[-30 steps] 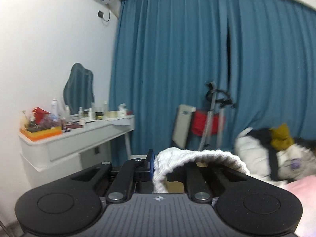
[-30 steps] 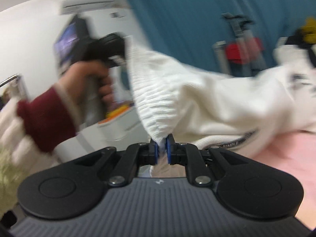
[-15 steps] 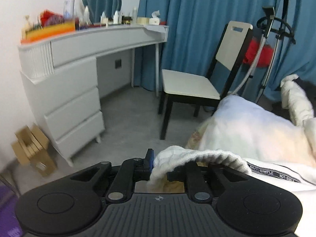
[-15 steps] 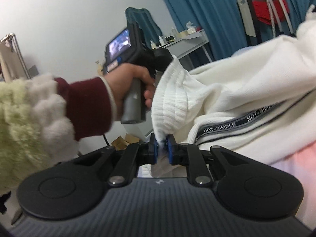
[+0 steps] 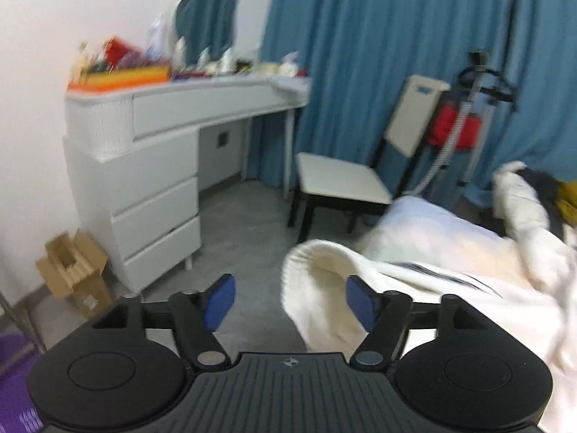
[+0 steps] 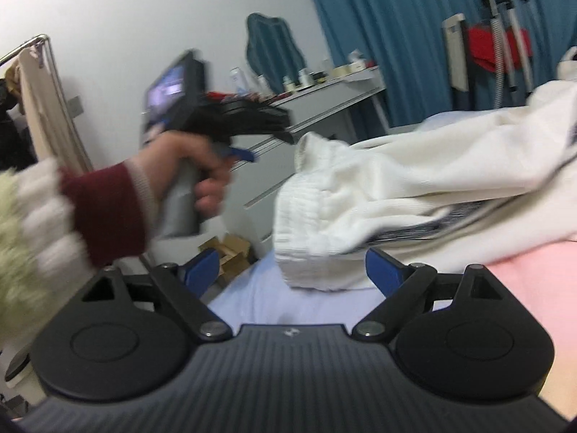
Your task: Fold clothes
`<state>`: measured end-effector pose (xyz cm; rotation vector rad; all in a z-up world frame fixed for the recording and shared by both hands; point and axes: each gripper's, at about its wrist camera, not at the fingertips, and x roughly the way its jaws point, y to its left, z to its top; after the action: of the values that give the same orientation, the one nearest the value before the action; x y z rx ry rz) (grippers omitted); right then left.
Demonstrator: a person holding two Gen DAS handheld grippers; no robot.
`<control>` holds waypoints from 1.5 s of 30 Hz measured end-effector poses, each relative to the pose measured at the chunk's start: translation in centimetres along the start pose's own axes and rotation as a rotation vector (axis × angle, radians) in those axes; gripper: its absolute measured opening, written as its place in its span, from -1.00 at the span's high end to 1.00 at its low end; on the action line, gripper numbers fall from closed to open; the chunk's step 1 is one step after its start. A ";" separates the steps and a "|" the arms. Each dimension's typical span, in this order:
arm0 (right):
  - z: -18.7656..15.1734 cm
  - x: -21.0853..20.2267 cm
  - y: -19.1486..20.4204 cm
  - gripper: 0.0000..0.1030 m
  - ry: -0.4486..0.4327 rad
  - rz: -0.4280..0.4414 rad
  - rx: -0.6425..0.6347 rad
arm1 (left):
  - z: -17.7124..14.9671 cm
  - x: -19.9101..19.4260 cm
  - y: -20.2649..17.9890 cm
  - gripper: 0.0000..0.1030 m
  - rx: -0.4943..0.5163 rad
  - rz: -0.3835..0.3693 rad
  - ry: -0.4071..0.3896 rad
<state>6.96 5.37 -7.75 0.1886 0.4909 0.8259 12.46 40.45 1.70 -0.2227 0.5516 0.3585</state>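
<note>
Left tongs point(image 5: 286, 301): jaws wide, blue pads apart, nothing gripped. Half a second ago they were pinched on the ribbed hem point(image 5: 317, 281) of the white sweater point(image 5: 450, 288); now the hem sits loose between the pads, leaning toward the right pad, whether touching it can't be told. Left view background: dresser point(image 5: 151, 166) left, chair point(image 5: 342, 184) middle, blue curtain point(image 5: 378, 54) behind.

Right tongs point(image 6: 294, 270): also wide, also holding nothing. Were shut on the same hem half a second ago. In the right view the hand point(image 6: 180, 166) with the left gripper is off to the left, clear of the cloth; the hem point(image 6: 306, 238) rests just ahead of the pads, on the pale bed sheet point(image 6: 274, 306).

Sweater now lies on the bed, body running right and away, striped trim showing along a layer, pink cover point(image 6: 533, 281) at right. Both views are motion-blurred.

Meaning: both corners dropped together, so likely the hem has just been laid down, either spread flat or one fold placed. Edges look bunched; can't tell how many folds are in.
</note>
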 end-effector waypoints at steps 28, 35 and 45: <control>0.7 -26.2 -15.6 -0.74 -0.226 -0.531 0.139 | -19.5 -20.9 -27.6 -0.85 0.355 -0.503 -0.068; 0.3 -26.4 -19.0 -0.73 -0.223 -0.594 0.245 | -12.7 -13.7 -35.3 -0.85 0.509 -0.507 -0.101; -0.3 -25.0 -24.8 -0.73 -0.217 -0.644 0.286 | -4.5 5.2 -52.4 -0.75 0.601 -0.414 -0.023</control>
<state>8.73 -29.81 -8.03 0.3565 0.4259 0.1003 34.89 -7.36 0.92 0.2478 0.5523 -0.2123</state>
